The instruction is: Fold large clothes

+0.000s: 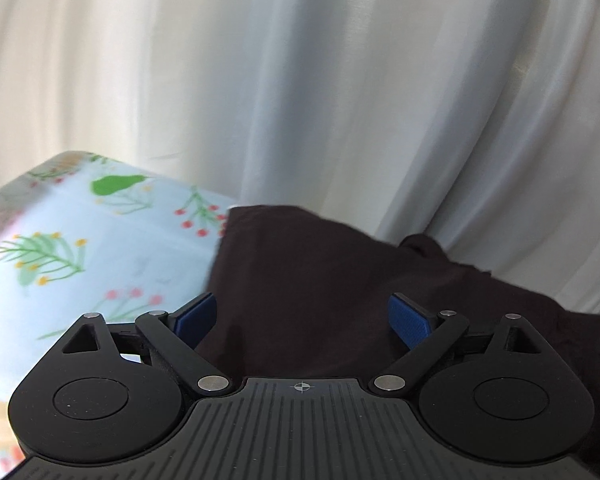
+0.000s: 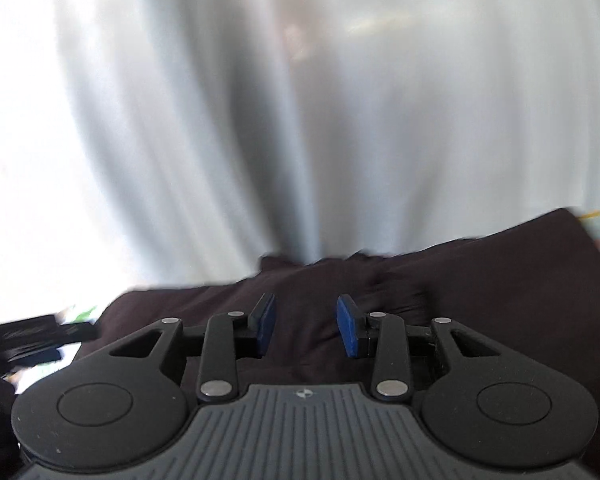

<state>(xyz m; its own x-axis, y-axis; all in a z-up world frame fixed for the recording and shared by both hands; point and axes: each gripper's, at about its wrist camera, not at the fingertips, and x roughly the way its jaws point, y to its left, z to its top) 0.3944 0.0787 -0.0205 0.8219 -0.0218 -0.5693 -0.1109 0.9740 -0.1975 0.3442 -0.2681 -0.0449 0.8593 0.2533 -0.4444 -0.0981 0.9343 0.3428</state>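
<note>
Inspector: Your left gripper (image 1: 302, 318) hangs wide open, empty, above the dark garment (image 1: 340, 280) lying on the floral cloth (image 1: 80, 248).

Operator: The right?

Inspector: Your right gripper (image 2: 306, 326) stands part open over that garment, gripping nothing

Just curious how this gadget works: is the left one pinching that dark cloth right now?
No: the left gripper has its jaws spread wide, and the dark garment lies beyond them, unpinched.

Garment (image 1: 320, 280) very dark brown, near black, plain. Tablecloth (image 1: 60, 240) pale blue, printed with green sprigs, red and pink berries, yellow-orange dots. Curtain (image 1: 300, 80) white, grey folds. Gripper pads (image 1: 410, 322) blue, bodies black.
</note>
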